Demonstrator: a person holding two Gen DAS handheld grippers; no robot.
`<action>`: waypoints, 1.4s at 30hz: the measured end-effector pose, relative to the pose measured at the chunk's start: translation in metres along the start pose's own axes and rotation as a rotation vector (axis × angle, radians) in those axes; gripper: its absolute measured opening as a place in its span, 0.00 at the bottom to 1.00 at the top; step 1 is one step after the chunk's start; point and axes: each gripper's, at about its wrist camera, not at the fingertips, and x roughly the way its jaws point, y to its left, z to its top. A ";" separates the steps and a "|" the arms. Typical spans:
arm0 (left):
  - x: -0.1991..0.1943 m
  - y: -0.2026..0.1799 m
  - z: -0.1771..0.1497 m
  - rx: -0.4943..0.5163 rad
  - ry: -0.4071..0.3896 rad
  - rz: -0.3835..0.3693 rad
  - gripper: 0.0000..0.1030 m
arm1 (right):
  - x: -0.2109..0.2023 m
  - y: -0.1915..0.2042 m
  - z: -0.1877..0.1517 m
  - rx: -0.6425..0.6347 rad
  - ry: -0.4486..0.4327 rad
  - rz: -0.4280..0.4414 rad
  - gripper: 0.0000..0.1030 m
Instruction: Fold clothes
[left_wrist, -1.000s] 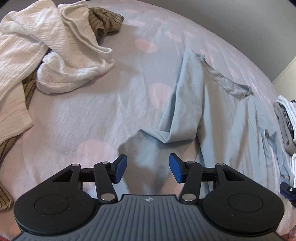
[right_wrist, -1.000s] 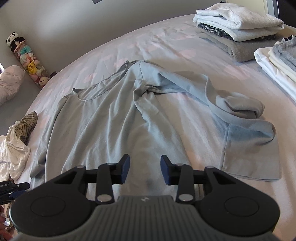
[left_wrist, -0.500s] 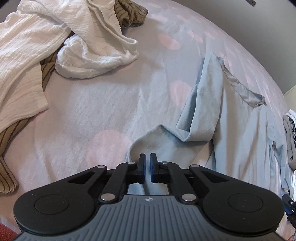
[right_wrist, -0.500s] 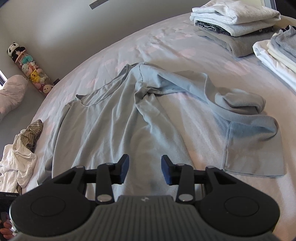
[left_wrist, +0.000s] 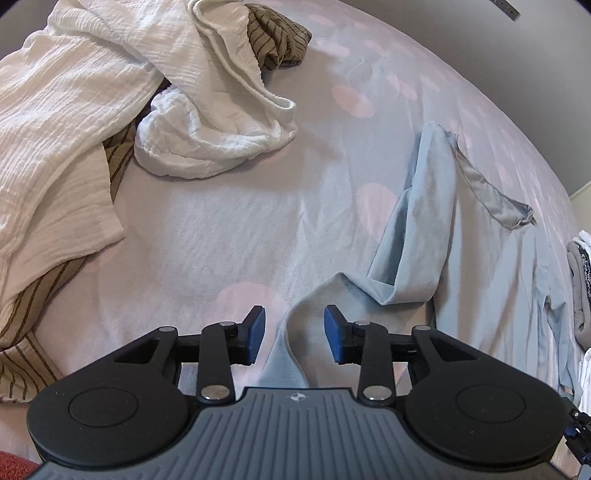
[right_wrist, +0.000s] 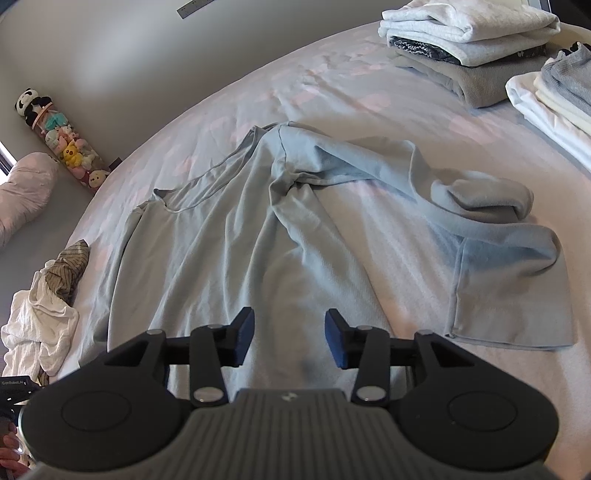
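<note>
- Left gripper (left_wrist: 294, 335): jaws spread, a raised fold of the light-blue long-sleeved top (left_wrist: 413, 236) between the pads, ungripped.
- Right gripper (right_wrist: 289, 340): jaws apart, hovering over the top's hem, holding nothing.
- Top spread on the dotted bedsheet (left_wrist: 229, 229), one sleeve (right_wrist: 487, 206) doubled back.
- Partly legible lettering on the black device (right_wrist: 14, 384) at left edge, possibly "Robot".
- Folded stacks (right_wrist: 469, 44) far right; crumpled white garment (left_wrist: 92, 110) beside the top.

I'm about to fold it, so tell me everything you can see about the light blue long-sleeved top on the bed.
The light blue top is a soft knit, spread out on the dotted bedsheet, wrinkled and unfolded. Its neckline points away from the right gripper. One sleeve runs out sideways and doubles back, its wide cuff lying flat. The other sleeve is folded alongside the body. The hem edge lies between the open fingers of the left gripper, ungripped.
</note>
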 end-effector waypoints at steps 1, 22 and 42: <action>0.003 0.000 0.000 0.001 0.010 0.006 0.31 | 0.000 0.000 0.000 0.001 -0.001 0.001 0.45; -0.078 0.004 0.087 0.026 -0.180 -0.046 0.00 | 0.003 -0.002 0.001 0.016 0.008 0.001 0.46; -0.073 0.087 0.215 0.081 -0.212 0.312 0.00 | 0.015 -0.004 0.000 0.026 0.049 -0.036 0.46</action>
